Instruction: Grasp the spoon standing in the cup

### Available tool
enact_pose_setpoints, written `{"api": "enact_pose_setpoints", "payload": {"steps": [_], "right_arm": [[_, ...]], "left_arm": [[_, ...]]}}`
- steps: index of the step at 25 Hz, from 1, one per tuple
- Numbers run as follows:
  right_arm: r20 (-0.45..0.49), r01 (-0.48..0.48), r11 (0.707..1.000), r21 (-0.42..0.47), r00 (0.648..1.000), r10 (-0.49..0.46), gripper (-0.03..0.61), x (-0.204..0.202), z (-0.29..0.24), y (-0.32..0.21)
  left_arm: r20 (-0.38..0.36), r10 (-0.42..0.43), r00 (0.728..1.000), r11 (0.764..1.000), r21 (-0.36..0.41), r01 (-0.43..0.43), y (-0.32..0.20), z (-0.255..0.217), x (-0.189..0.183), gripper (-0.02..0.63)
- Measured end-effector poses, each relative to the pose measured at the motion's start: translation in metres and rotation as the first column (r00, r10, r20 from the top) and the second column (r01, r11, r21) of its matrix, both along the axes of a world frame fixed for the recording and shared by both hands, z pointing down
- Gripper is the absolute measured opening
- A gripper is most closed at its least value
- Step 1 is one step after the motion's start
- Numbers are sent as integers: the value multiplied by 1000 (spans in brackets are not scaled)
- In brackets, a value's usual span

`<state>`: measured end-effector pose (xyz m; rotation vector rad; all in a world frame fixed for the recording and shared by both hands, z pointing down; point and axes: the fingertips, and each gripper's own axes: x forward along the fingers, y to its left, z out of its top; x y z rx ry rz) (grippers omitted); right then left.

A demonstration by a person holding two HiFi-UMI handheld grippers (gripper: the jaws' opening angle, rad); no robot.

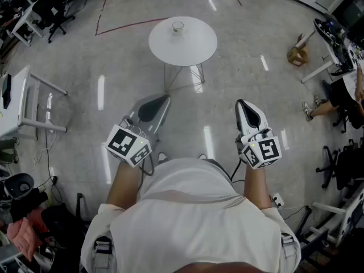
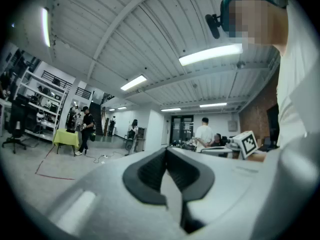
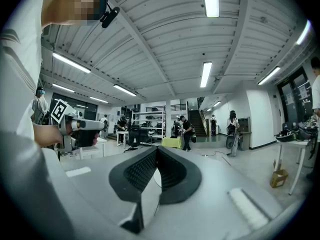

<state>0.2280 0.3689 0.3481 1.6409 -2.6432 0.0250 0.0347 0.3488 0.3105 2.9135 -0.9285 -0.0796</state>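
A small clear cup [image 1: 178, 27] stands near the far side of a round white table [image 1: 190, 49], well ahead of me. The spoon in it is too small to make out. My left gripper [image 1: 164, 98] and right gripper [image 1: 240, 102] are held at waist height, both pointing toward the table and well short of it. In the left gripper view the gripper [image 2: 166, 149] has its dark pads meeting at the tips with nothing between them. The right gripper [image 3: 156, 148] looks the same in its own view, shut and empty. Neither gripper view shows the cup.
White desks [image 1: 17, 104] and office chairs line the left. At the right are a cardboard box [image 1: 296, 56], a desk and a seated person [image 1: 333, 101]. A red tape line [image 1: 128, 24] crosses the floor behind the table. Several people stand far off in the gripper views.
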Motion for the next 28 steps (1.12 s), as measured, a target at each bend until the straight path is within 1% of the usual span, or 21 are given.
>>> {"api": "enact_pose_setpoints", "payload": {"steps": [5, 11, 15, 19, 21, 24, 25, 28], "right_arm": [[-13, 5, 1000, -11, 1000, -5, 5, -7, 0, -2], [-11, 0, 1000, -28, 1000, -1, 5, 1, 4, -4], [-18, 16, 1000, -22, 1000, -16, 5, -9, 5, -5], [-26, 24, 999, -32, 999, -24, 5, -10, 9, -6], [-2, 34, 999, -23, 999, -34, 5, -10, 8, -7], [105, 38, 999, -12, 994, -36, 5, -9, 3, -10], [118, 35, 999, -9, 992, -34, 5, -9, 2, -11], [103, 21, 1000, -13, 994, -20, 5, -10, 5, -12]], "left_arm": [[-9, -3, 1000, 1000, -13, 3, -4, 3, -4, 2], [-6, -10, 1000, 1000, -18, 10, -6, 5, -2, 2], [-2, -10, 1000, 1000, -19, 10, -5, 6, -8, 2], [-5, -17, 1000, 1000, -20, 17, -3, 7, -7, 2], [-8, -24, 1000, 999, -28, 24, -6, 9, -10, 2], [-12, -33, 999, 998, -48, 33, -12, 13, -17, 2], [-13, -34, 999, 998, -53, 33, -13, 14, -18, 2], [-10, -25, 1000, 998, -54, 24, -13, 17, -22, 2]]}}
